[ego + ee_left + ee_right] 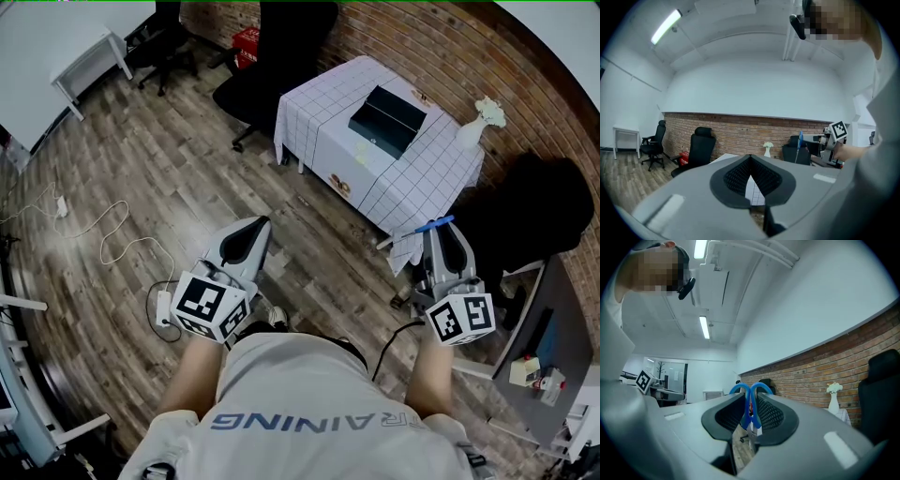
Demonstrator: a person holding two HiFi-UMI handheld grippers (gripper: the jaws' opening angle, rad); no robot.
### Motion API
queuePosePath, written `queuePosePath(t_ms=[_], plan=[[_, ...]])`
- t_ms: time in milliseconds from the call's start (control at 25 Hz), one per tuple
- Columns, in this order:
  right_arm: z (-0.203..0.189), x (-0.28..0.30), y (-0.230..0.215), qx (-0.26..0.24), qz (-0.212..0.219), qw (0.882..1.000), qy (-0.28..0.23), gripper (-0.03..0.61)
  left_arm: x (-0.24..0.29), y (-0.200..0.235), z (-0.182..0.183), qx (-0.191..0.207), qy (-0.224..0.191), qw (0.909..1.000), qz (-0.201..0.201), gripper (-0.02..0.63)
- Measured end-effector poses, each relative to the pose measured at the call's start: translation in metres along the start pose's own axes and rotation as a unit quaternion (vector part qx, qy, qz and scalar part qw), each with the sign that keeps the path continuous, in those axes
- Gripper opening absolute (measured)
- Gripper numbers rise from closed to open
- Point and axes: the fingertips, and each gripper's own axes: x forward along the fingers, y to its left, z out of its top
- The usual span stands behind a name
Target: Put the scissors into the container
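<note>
My right gripper (439, 232) is shut on a pair of blue-handled scissors (433, 225), held in the air just off the near corner of the table. In the right gripper view the blue handle loops (751, 389) stick up between the pads of the right gripper (750, 405). The dark open container (386, 120) sits on the white checked tablecloth (328, 112), well ahead of both grippers. My left gripper (253, 227) hangs over the wooden floor, left of the table; its jaws (750, 159) meet with nothing between them. The scissors (800, 139) also show in the left gripper view.
A white vase of flowers (476, 124) stands at the table's right corner by the brick wall. Black office chairs (281, 56) stand behind the table. Cables and a power strip (161, 305) lie on the floor to the left. A desk (553, 366) is at my right.
</note>
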Motion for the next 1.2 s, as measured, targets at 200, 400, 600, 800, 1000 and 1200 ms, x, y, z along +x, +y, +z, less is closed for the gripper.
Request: queuePosePath(t_ms=[200,400,600,800,1000,1200], plan=[[-0.006,0.018,0.026,-0.018,-0.007,1.0,0.01,0.098,-0.004,0.04,-0.007,-0.011,0.001,0.9999,-0.001,0.0],[-0.005,0.024,0.016,-0.024,-0.018,0.999,0.027,0.098,0.009,0.05,-0.011,-0.023,-0.001,0.9996,-0.014,0.0],[-0.007,0.054,0.003,-0.023,-0.018,0.999,0.031,0.098,0.033,0.061,-0.014,-0.033,0.007,0.9993,-0.016,0.0],[-0.013,0.103,-0.003,-0.029,0.017,0.999,0.034,0.098,0.066,0.084,-0.014,-0.034,0.015,0.9993,0.002,0.0],[-0.004,0.14,-0.035,-0.024,0.023,0.999,0.022,0.098,0.113,0.09,-0.004,-0.023,0.016,0.9996,0.0,0.0],[-0.004,0.17,-0.092,-0.015,0.011,0.999,0.028,0.098,0.178,0.087,0.009,-0.015,0.016,0.9997,-0.006,0.0]])
